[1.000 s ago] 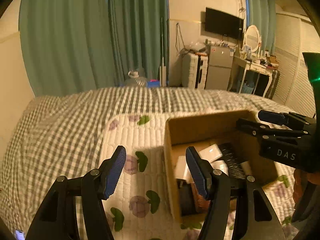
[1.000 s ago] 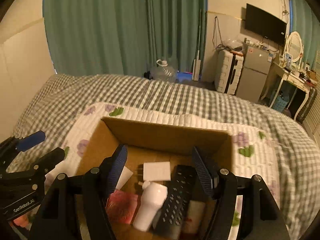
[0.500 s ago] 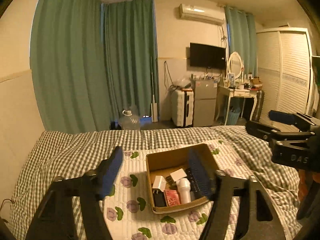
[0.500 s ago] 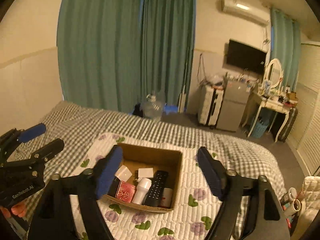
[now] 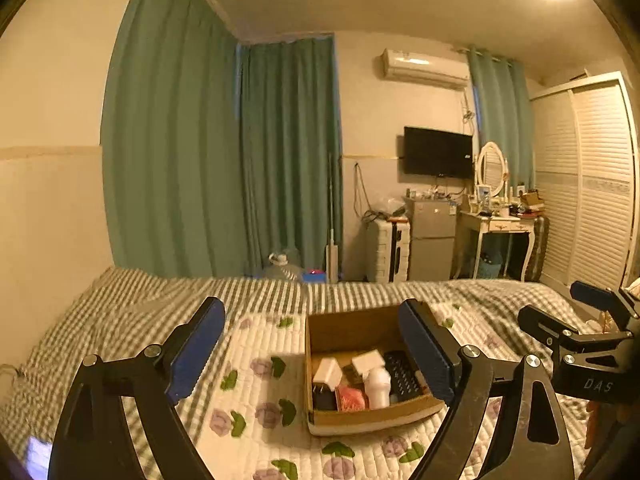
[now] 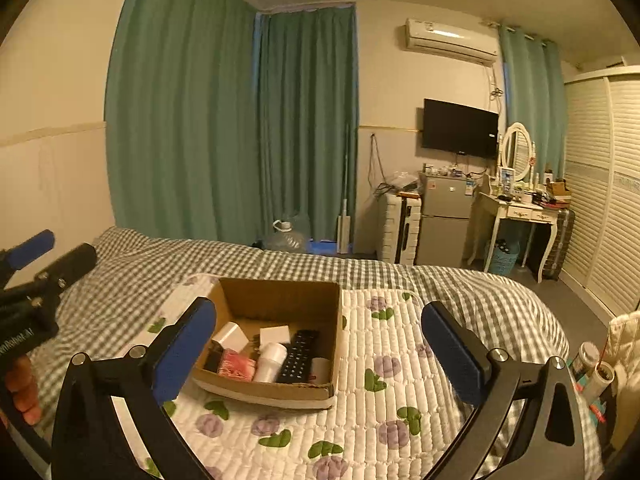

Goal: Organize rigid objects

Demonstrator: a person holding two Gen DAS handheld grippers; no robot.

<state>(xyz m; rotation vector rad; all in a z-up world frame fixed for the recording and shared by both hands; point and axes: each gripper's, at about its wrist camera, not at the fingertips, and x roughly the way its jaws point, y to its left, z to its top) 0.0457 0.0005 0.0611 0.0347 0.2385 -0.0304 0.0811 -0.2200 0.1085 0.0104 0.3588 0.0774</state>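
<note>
Fingers of the left gripper [image 5: 312,352] and right gripper [image 6: 320,354] have just been opening and stand wide apart, empty. Beyond them an open brown cardboard box [image 6: 280,304] on the quilted floral bed cover [image 6: 384,392] holds a black remote control [image 6: 298,356], white bottle [image 6: 270,362] and white chargers [image 6: 274,335]; nothing blocks it.

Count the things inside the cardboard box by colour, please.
White: 4, two chargers, a bottle, a small item
Black: 2, remote, dark item
Red: 1, packet
Total: 7 visible

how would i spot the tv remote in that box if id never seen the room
Find the open cardboard box on the floral quilt spread over the bed. Among the things inside, the remote lies flat beside a white bottle. It is the only long black slab covered in rows of small buttons.
</note>
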